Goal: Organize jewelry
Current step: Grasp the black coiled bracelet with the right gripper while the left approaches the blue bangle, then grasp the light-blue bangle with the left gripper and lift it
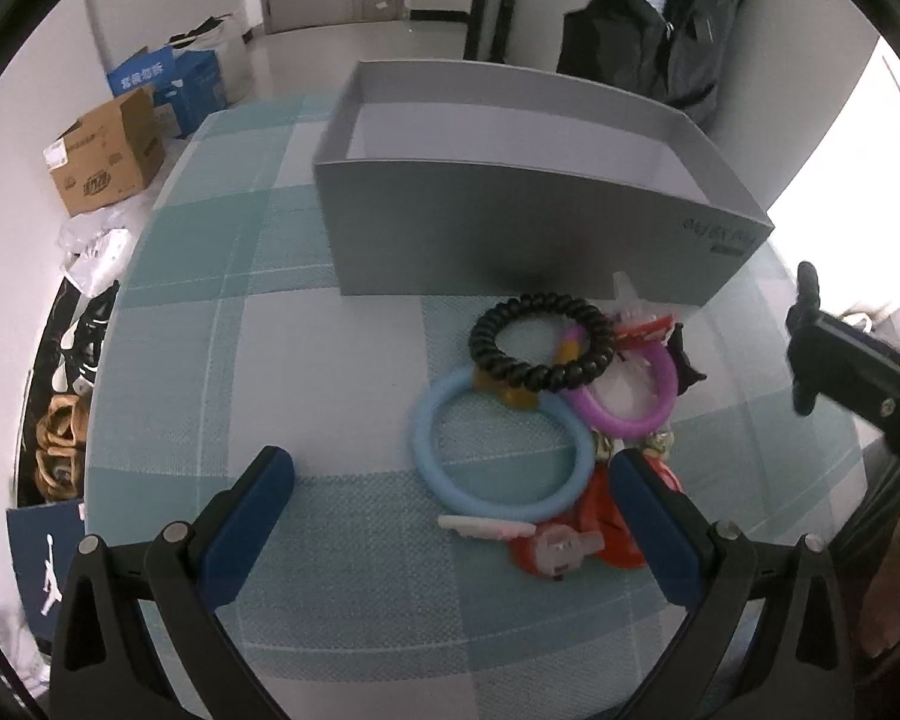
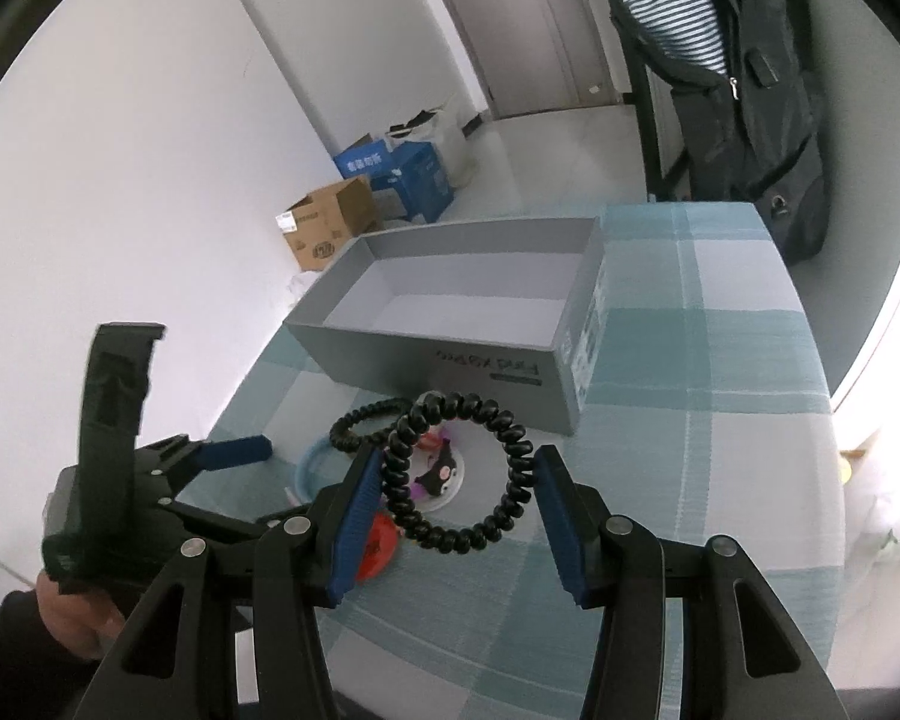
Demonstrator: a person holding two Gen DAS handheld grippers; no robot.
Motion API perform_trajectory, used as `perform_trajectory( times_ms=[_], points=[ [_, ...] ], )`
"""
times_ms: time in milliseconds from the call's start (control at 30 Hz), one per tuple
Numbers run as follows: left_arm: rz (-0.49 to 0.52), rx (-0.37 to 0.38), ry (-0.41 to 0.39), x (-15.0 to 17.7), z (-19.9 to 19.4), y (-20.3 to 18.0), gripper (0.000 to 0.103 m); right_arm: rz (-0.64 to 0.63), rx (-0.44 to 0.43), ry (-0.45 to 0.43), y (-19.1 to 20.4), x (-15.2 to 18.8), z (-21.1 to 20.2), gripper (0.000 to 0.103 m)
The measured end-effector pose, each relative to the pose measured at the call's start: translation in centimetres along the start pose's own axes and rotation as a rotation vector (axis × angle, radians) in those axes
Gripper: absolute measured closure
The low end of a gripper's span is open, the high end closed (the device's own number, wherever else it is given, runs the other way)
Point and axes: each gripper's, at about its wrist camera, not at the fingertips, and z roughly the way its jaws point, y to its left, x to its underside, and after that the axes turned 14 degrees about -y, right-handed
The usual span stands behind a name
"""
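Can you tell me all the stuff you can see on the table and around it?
box: one, grey, empty, back of the table
spiral hair ties: two, black; one on the pile, one lifted in the right gripper
blue ring: one, light blue, front of the pile
purple ring: one, under the black tie on the pile
small clips: several, red and orange, near edge of the pile
tablecloth: one, teal and white checks
cardboard boxes: brown and blue, on the floor
jacket: one, dark, hanging behind the table
left gripper: black with blue pads, open over the pile
right gripper: same colours, shut on a hair tie
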Motion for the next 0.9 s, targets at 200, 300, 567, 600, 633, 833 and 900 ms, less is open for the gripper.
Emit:
perform_trajectory(
  times_ms=[200,300,567,600,633,833,900],
  points=[
    [0.045,-0.019,0.032,-0.1,0.2,0.3,0.01,0.029,-0.005,-0.025,-0.9,-0.6,-1.3,0.053],
    [0.068,-0.011,0.055,-0.3,0.4,0.0,0.01,0.056,-0.014,-0.037,-1.4,-1.0,-1.8,0.053],
    [0.141,-0.001,0.082,-0.4,0.6,-0.8,0.025,0.075,-0.029,-0.07,-1.5,-1.5,-3.0,0.053],
    [0.136,-0.003,0.079,-0.5,0.6,-0.7,0.028,0.076,-0.03,-0.072,-1.4,-1.6,-3.0,0.053],
    [0.13,-0.001,0.075,-0.6,0.5,-0.6,0.034,0.076,-0.03,-0.073,-1.3,-1.6,-3.0,0.053],
    [0.142,0.02,0.092,-1.0,0.7,-0.2,0.046,0.078,-0.032,-0.078,-1.3,-1.7,-3.1,0.053],
    [0.123,0.036,0.091,-1.1,0.7,0.2,0.046,0.079,-0.031,-0.079,-1.3,-1.8,-3.0,0.053]
  ],
)
